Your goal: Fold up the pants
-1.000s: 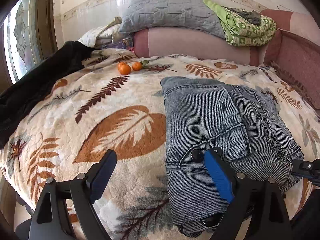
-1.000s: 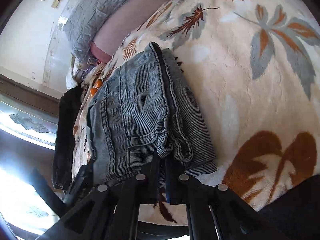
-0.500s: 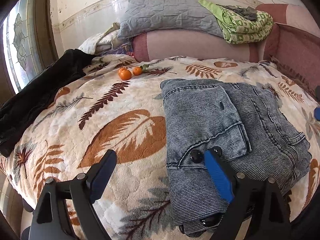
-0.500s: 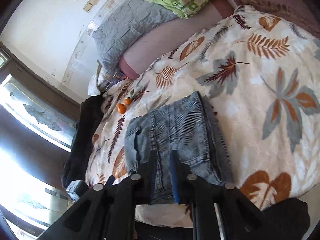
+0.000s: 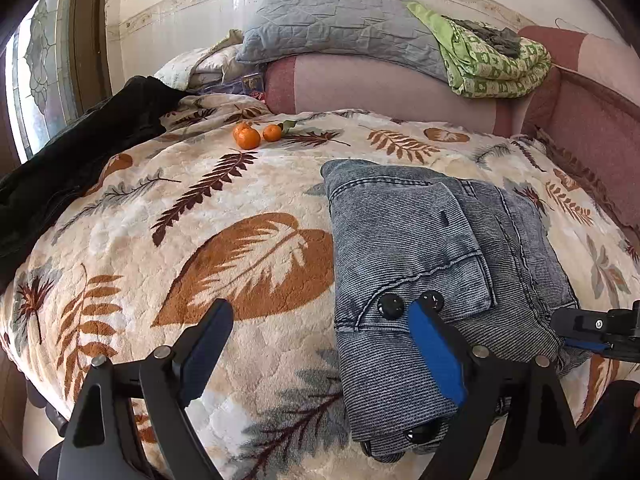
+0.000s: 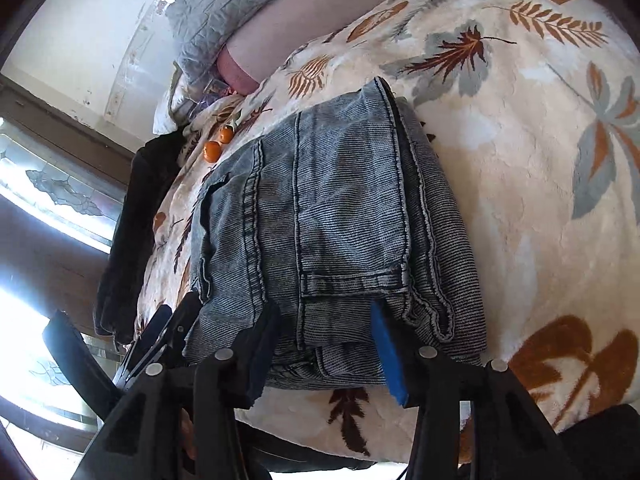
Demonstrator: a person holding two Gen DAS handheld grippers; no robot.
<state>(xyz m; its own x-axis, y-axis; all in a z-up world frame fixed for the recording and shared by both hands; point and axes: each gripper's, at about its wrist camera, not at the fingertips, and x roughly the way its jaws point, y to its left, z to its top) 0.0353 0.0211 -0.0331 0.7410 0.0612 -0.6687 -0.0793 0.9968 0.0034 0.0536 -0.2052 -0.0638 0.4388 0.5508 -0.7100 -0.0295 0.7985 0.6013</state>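
The grey-blue jeans (image 5: 432, 248) lie folded into a compact stack on the leaf-patterned blanket (image 5: 224, 216), with dark buttons at the near edge. My left gripper (image 5: 320, 340) is open and wide; its blue-padded finger hovers over the stack's near left corner and grips nothing. In the right wrist view the jeans (image 6: 344, 216) fill the middle. My right gripper (image 6: 326, 350) sits at their near edge with its jaws opening. The folded hem lies between the fingers, and the pads stand off the cloth. The right gripper's tip (image 5: 592, 330) also shows in the left wrist view.
Three oranges (image 5: 252, 136) sit far back on the blanket. A black garment (image 5: 80, 152) is draped along the left edge by the window. A grey pillow (image 5: 340, 28) and a green patterned quilt (image 5: 500, 60) rest on the pink bolster (image 5: 380, 84) at the back.
The right gripper's fingers were shut together at the hem and now stand apart. Its view swung away from the jeans and back in close. The left gripper has stayed open in place.
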